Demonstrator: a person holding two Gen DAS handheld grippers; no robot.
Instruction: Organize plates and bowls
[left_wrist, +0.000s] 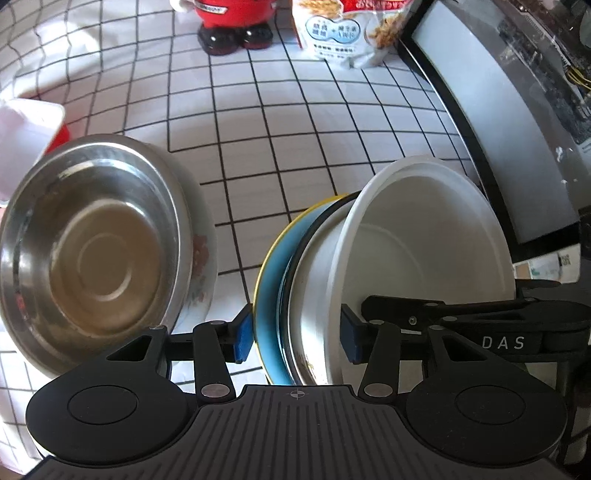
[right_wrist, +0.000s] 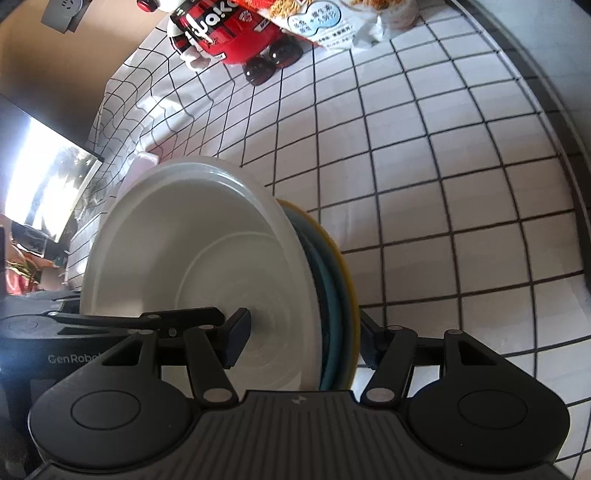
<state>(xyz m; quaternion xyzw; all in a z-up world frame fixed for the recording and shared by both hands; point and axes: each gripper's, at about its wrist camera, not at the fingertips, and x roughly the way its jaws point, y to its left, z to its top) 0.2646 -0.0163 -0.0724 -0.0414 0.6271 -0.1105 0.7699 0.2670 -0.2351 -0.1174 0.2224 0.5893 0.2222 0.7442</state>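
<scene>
Centre frame: right gripper (right_wrist: 303, 343) clamps tilted stack (right_wrist: 258, 280), white bowl on blue plate | left gripper (left_wrist: 295, 336) straddles it, unclamped | steel bowl (left_wrist: 92, 251) sits left on desk (left_wrist: 295, 129), still unstacked

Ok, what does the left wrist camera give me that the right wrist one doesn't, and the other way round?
Only the left wrist view shows the steel bowl nested in a flower-patterned bowl, apart from the stack, and a steel bowl inside the stack.

Only the right wrist view shows the wall socket and a bright screen.

Both show the tilted stack, white bowl against blue plate, with both grippers straddling it, plus the checked cloth, red figurine and cereal bag.
</scene>
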